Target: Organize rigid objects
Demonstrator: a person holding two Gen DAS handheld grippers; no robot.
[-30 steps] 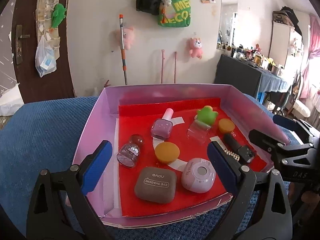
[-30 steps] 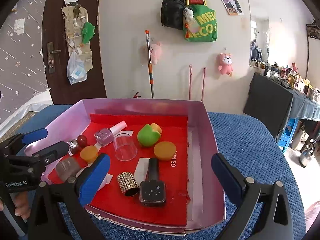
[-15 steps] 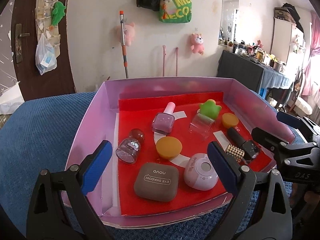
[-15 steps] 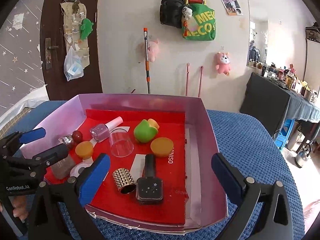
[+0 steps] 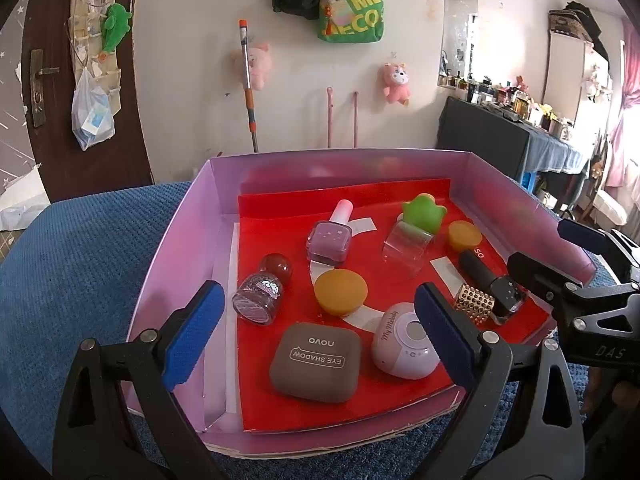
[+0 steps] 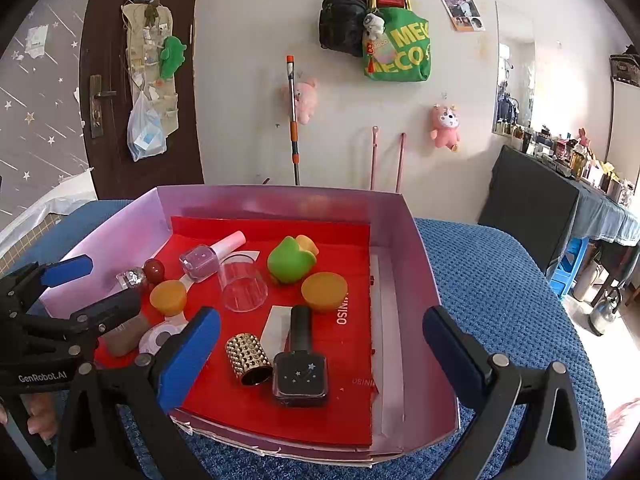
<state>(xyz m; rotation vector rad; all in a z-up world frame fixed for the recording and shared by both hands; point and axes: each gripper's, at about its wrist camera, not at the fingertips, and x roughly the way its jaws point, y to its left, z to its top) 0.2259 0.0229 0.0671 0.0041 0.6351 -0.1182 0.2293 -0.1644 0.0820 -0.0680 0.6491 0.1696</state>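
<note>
Sitting on a blue textured surface (image 5: pixel 80 248): a pink box (image 5: pixel 176 248) lined with red paper (image 6: pixel 352 340), holding every small thing; hovering at its near edge, left gripper (image 5: pixel 316 344) and right gripper (image 6: pixel 320 356), both spread wide and grasping nothing; lying flat near the left gripper, a brown eye-shadow case (image 5: pixel 316 360) just beside a pale pink round case (image 5: pixel 404 344); resting further back, a green toy (image 6: pixel 290 260), a clear cup (image 6: pixel 244 282) on its side, a lilac nail polish bottle (image 5: pixel 330 236); lying near the right gripper, a black nail polish bottle (image 6: pixel 300 364) touching a gold studded cap (image 6: pixel 248 358); sitting apart, two orange discs (image 5: pixel 340 292) (image 6: pixel 324 291) and a glittery little bottle (image 5: pixel 260 300).
</note>
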